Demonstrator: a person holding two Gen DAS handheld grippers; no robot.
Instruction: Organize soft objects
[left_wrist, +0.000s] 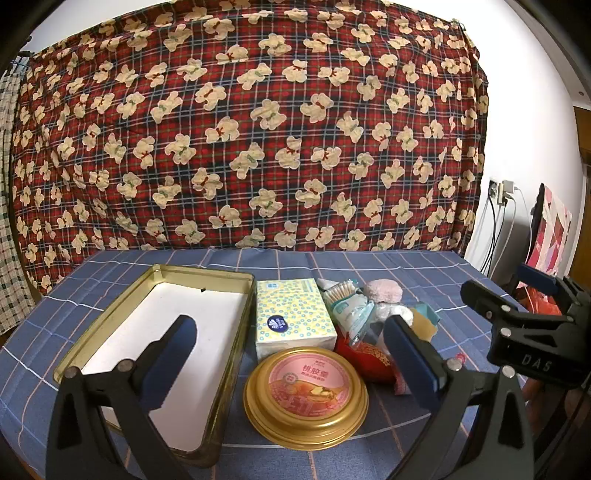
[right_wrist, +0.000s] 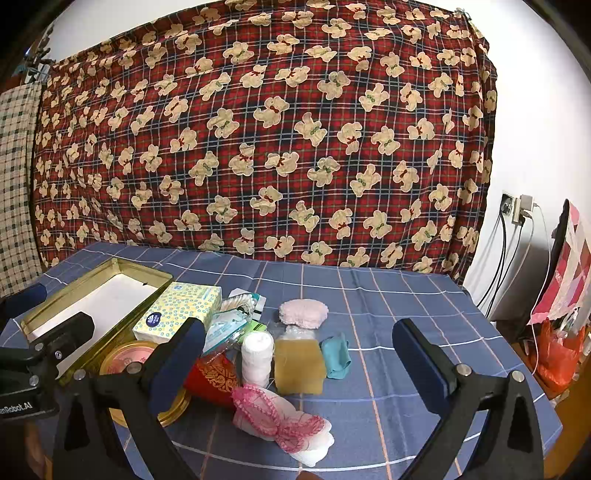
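Note:
A gold rectangular tin (left_wrist: 207, 275) with a white bottom lies open on the left of the blue checked table. To its right are a yellow tissue pack (left_wrist: 291, 314), a round gold can (left_wrist: 306, 397), a red pouch (left_wrist: 365, 358), cotton swabs (left_wrist: 341, 290) and a pink puff (left_wrist: 382, 291). The right wrist view adds a white gauze roll (right_wrist: 256, 356), a yellow sponge (right_wrist: 300, 365), a teal cloth (right_wrist: 335, 354) and a pink lace piece (right_wrist: 284, 424). My left gripper (left_wrist: 295, 354) hovers open above the round can. My right gripper (right_wrist: 301, 358) hovers open above the sponge, holding nothing.
A red plaid cloth with bear print (left_wrist: 258, 129) hangs behind the table. A wall socket with cables (right_wrist: 517, 210) and an orange bag (right_wrist: 557, 354) sit beyond the table's right edge. Bare tablecloth (right_wrist: 406, 302) lies to the right of the pile.

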